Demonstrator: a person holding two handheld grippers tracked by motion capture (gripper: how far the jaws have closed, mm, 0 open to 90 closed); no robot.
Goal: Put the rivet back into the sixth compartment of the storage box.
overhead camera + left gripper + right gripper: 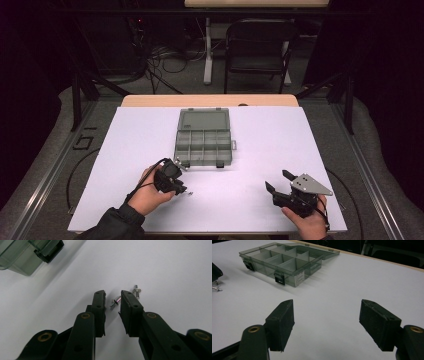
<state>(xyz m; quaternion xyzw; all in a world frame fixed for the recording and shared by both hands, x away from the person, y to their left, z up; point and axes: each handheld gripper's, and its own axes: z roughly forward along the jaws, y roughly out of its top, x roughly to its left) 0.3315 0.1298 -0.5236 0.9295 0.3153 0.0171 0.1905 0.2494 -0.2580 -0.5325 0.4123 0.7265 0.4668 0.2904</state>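
**Two hand-held grippers, loose screws and a compartment box**

White surface (pixel 150 150) on a wooden table, with a dark room, floor cables and a folding chair (pixel 259 50) behind. Left hand-held gripper (pixel 113 298), seen along its own jaws in the left gripper view: the jaws stand narrowly apart, with a small silver screw (pixel 115 302) lying on the surface between the tips. Neither pad is seen pressing on it; a thin gap shows on each side. A second screw (pixel 136 290) lies just beside the outer face of the jaw on the right of that view, apart from the first. In the high view this gripper (pixel 181 189) is near the front left of the surface, its tips pointing toward two tiny screws just beside them.

Right hand-held gripper (pixel 325 315): jaws wide apart, with bare surface between them and nothing held or touched. In the high view it (pixel 277 182) is at the front right, well apart from the left one, with a grey three-cornered plate on top.

Compartment box (pixel 204 145): translucent grey plastic, at mid-surface beyond the left gripper, lid (pixel 204 120) folded back flat toward the far edge, two black latches on the near wall. Its dividers form several compartments; the right gripper view (pixel 282 262) shows no contents in those facing the camera. Whether the farthest ones hold anything cannot be told.
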